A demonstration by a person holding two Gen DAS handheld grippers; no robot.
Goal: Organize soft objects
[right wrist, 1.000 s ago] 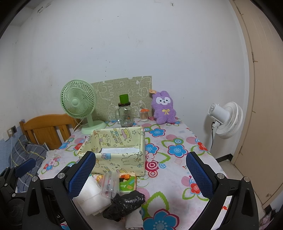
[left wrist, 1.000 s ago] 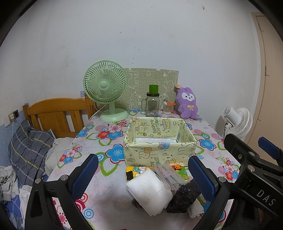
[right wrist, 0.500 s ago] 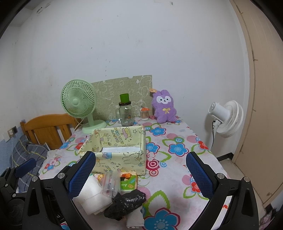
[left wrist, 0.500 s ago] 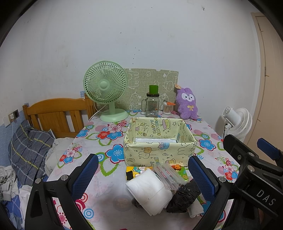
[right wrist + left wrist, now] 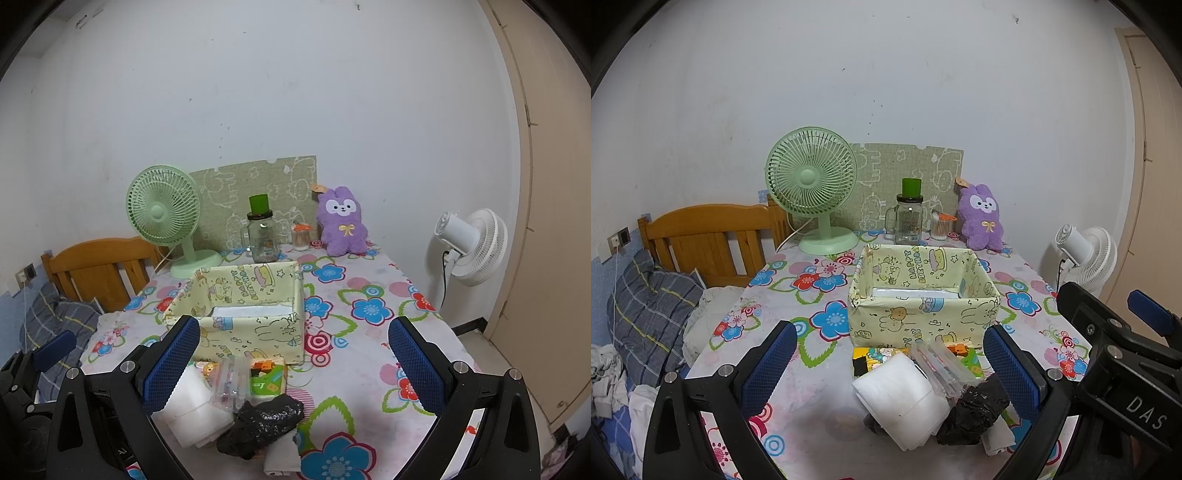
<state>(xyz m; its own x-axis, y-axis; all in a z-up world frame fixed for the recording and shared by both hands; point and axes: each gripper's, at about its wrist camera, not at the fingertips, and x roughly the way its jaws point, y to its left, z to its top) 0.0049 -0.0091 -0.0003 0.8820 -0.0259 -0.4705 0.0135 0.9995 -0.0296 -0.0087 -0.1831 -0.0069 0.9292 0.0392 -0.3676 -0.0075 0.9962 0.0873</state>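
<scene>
"HAPPY BIRTHDAY" is printed inside the yellow fabric box [image 5: 923,295] on the table [image 5: 798,387]; "DAS" is read on the right gripper [image 5: 295,369]. A white foam roll [image 5: 901,398] and black plastic bag [image 5: 971,413] are seen lying between the spread fingers of the empty left gripper [image 5: 890,369]; the right gripper is likewise spread.

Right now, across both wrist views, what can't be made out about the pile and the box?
- Yellow cartoon-print fabric box: its floor is mostly hidden by the near wall in both views; only a white strip shows.
- Dark item under the white foam roll: left view, covered by the roll.
- Colourful tissue pack: its print is too small, partly covered by the clear plastic packet.
- White cloth: mostly under the crumpled black bag.
</scene>
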